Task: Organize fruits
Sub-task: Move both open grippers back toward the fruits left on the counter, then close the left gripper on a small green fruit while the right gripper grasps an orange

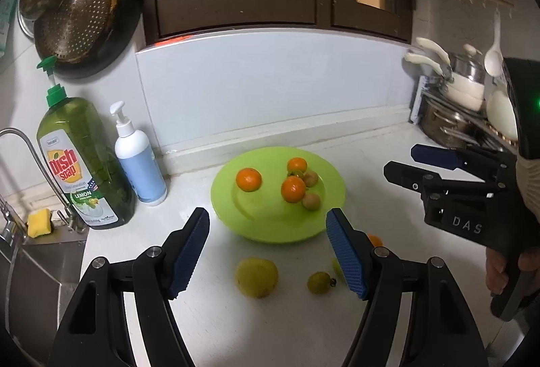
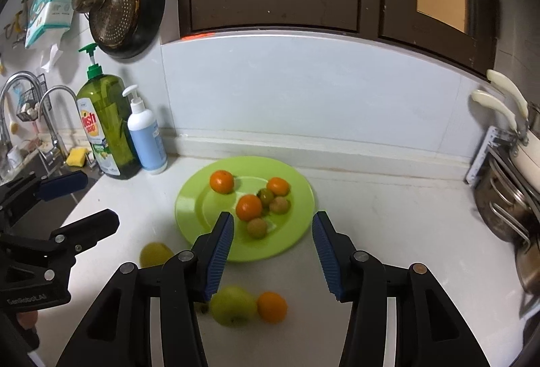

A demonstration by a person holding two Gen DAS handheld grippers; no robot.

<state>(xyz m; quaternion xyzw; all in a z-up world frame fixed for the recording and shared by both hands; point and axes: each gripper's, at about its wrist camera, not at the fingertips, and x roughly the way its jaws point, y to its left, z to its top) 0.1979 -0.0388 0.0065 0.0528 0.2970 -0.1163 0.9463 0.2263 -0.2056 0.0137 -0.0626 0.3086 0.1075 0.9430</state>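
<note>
A lime-green plate (image 1: 222, 198) (image 2: 189, 208) lies on the white counter. On it are three oranges (image 1: 248, 179) (image 2: 221, 181) and a few small brownish fruits (image 1: 311, 201) (image 2: 257, 228). In front of the plate, loose on the counter, are a yellow-green fruit (image 1: 256, 277), a small green one (image 1: 319, 282), a green apple (image 2: 233, 305) and an orange (image 2: 272, 307). My left gripper (image 1: 267, 215) (image 2: 99, 198) hovers open near the plate's front edge, holding nothing. My right gripper (image 2: 273, 218) (image 1: 400, 161) is also open and empty, above the plate's near rim.
A green dish soap bottle (image 1: 84, 164) and a white pump bottle (image 1: 138, 161) stand at the back left beside the sink (image 1: 40, 265), the tap and a yellow sponge (image 1: 38, 223). A rack of pots and bowls (image 1: 462, 110) fills the right corner. Pans hang on the wall.
</note>
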